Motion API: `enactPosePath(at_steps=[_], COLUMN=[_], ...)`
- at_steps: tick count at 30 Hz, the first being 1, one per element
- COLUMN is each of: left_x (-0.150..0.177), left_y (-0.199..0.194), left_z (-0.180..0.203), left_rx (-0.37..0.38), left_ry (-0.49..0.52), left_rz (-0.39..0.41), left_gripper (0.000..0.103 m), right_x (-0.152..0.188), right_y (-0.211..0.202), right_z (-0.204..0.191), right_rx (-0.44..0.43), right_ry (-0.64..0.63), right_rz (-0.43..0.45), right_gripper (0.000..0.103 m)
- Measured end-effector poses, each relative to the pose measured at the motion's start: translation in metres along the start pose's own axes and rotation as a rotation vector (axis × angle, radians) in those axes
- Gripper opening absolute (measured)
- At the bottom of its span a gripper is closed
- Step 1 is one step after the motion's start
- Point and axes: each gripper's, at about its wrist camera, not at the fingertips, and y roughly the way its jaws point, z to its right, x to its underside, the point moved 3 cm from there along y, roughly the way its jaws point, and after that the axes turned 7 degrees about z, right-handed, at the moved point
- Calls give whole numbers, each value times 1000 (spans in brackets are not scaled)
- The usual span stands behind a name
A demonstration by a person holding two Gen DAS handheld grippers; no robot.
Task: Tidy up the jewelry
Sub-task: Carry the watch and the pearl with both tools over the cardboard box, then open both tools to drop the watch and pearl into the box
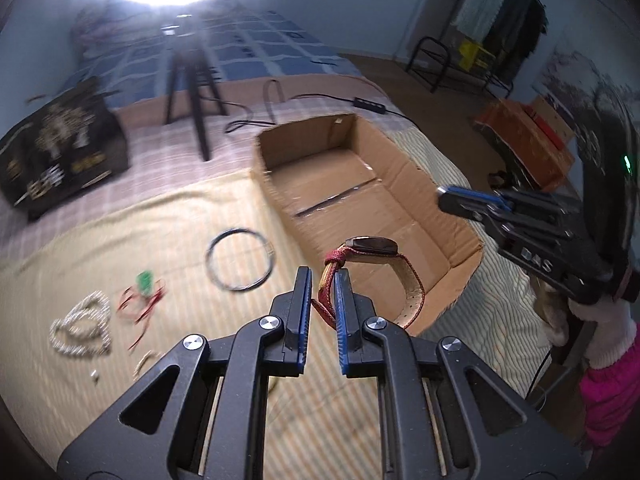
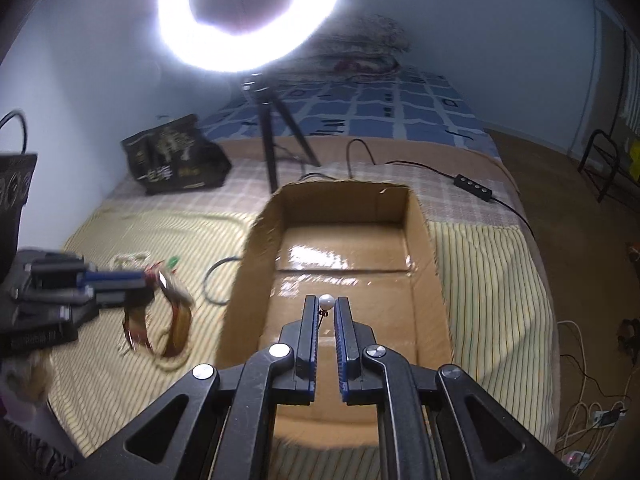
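My left gripper (image 1: 323, 276) is shut on the red strap of a wristwatch (image 1: 370, 247) and holds it above the bed, just left of the open cardboard box (image 1: 404, 184). The watch also shows in the right wrist view (image 2: 160, 280), hanging from the left gripper (image 2: 140, 278). My right gripper (image 2: 326, 306) hovers over the box (image 2: 256, 240) and is shut on a small white pearl earring (image 2: 326, 302). On the yellow striped cloth lie a black bangle (image 1: 240, 260), a white bead necklace (image 1: 82, 326) and a red string with a green charm (image 1: 144, 284).
A ring light on a black tripod (image 2: 276, 140) stands behind the box. A dark printed bag (image 1: 60, 148) sits at the back left. A cable with a controller (image 2: 474, 186) runs along the bed's right side. The bed edge drops to the floor on the right.
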Motion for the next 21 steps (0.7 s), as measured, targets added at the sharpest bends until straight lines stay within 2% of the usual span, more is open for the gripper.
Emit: enactPosePath(at_steps=[10, 12, 13, 15, 18, 20, 21], left_x=[6, 7, 6, 6, 3, 3, 3], left_y=[39, 41, 42, 43, 39, 30, 26], left_z=[22, 25, 26, 28, 27, 20, 16], left_rx=[68, 77, 82, 93, 99, 90, 83], left_ry=[-3, 2, 5, 6, 4, 2, -1], left_rz=[-40, -42, -43, -46, -36, -6, 6], left_gripper=[9, 10, 10, 10, 20, 20, 20], right_x=[-4, -4, -3, -4, -6, -6, -6], right_y=[41, 42, 42, 39, 33, 26, 21], right_z=[26, 27, 28, 29, 31, 29, 27], right_rx=[2, 6, 11, 25, 34, 37, 38], right_ry=[47, 58, 62, 68, 86, 100, 101], right_rz=[-20, -20, -16, -6, 9, 24, 37], right_gripper=[6, 14, 25, 28, 34, 52, 54])
